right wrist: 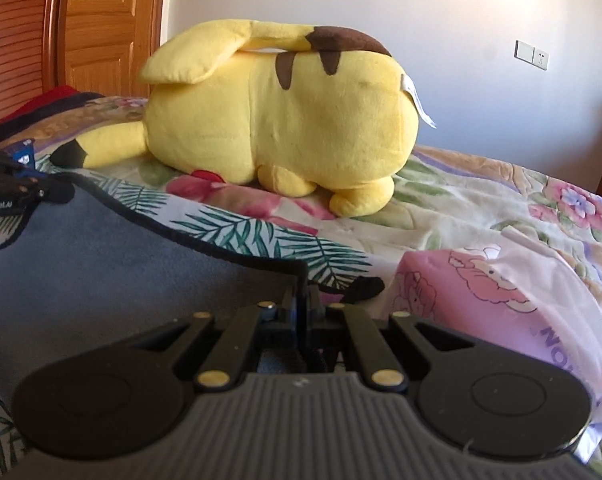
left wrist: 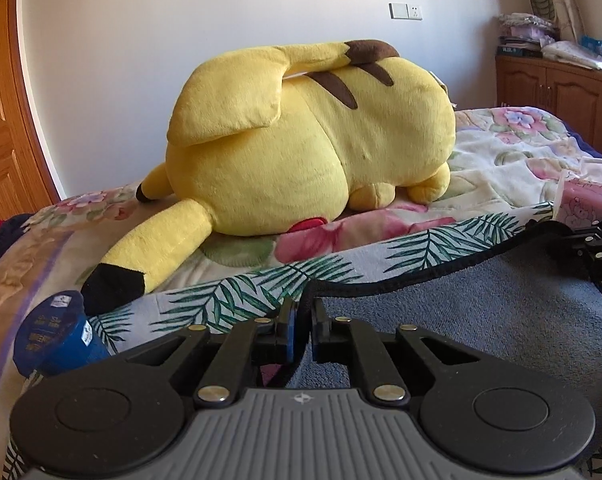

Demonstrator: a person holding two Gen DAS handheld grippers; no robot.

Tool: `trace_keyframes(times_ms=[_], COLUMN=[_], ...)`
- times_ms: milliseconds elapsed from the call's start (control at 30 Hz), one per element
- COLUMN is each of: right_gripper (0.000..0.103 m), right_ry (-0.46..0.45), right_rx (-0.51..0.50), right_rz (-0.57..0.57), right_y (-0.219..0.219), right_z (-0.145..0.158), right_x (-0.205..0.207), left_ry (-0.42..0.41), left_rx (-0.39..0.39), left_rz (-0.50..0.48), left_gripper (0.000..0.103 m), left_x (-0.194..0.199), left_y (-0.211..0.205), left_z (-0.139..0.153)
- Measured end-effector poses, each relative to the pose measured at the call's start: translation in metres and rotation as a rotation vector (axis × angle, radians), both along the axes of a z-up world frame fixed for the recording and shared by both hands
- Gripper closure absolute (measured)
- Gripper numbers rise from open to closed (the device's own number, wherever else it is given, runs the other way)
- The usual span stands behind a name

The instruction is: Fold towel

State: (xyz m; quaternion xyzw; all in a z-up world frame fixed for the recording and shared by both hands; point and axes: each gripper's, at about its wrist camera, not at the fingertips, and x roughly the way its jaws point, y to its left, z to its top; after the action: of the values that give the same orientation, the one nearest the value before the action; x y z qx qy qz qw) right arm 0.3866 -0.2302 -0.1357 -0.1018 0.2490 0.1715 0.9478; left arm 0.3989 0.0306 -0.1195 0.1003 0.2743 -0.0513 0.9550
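Gripping one towel (left wrist: pixel 481 312), two grippers (left wrist: pixel 303 320) (right wrist: pixel 304 304)

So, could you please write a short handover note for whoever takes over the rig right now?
Left tongs: shut on the left far corner of the grey-blue terry towel with black trim.
Right tongs: shut on the towel's right far corner.
The towel hangs stretched between both tongs above the palm-leaf patterned sheet on the bed, in front of the big yellow plush toy. A dark blue cup sits at the left; a pink printed plastic bag lies on the right.
Done: both corners gripped, edge lifted.
Left: carry that edge over to fold, release, smooth; I see no fold yet.
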Motion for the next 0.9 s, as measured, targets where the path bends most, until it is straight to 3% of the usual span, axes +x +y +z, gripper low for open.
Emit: trace_keyframes(times_ms=[33,67,100,133,167,500,900], right_gripper=[0.096,0.091,0.075,0.049,0.045,0.044,0.044], right_ry=[0.000,0.000,0.003,0.005,0.005,0.026,0.034], right_rx=[-0.006,-0.009,-0.011,-0.007,0.002,0.070,0.130], right_rz=[-0.003,-0.007,-0.013,-0.017,-0.018,-0.004,-0.020], right_y=[0.001,0.001,0.000,0.000,-0.002,-0.009,-0.016], right_z=[0.000,0.000,0.000,0.001,0.002,0.034,0.085], right_x=[0.000,0.001,0.001,0.000,0.000,-0.036,-0.099], left_ry=[0.007,0.008,0.007,0.009,0.013,0.037,0.022], left_rx=[0.003,-0.001,-0.009,-0.018,-0.022,-0.038,-0.054], left_rz=[0.008,0.012,0.012,0.013,0.012,-0.024,-0.066], left_gripper=[0.095,0.079,0.073,0.073,0.073,0.054,0.046], left_x=[0.000,-0.001,-0.003,-0.005,-0.007,-0.050,-0.117], left_y=[0.000,0.000,0.001,0.001,0.001,-0.012,-0.031], left_z=[-0.001,-0.001,0.000,0.000,0.001,0.025,0.072])
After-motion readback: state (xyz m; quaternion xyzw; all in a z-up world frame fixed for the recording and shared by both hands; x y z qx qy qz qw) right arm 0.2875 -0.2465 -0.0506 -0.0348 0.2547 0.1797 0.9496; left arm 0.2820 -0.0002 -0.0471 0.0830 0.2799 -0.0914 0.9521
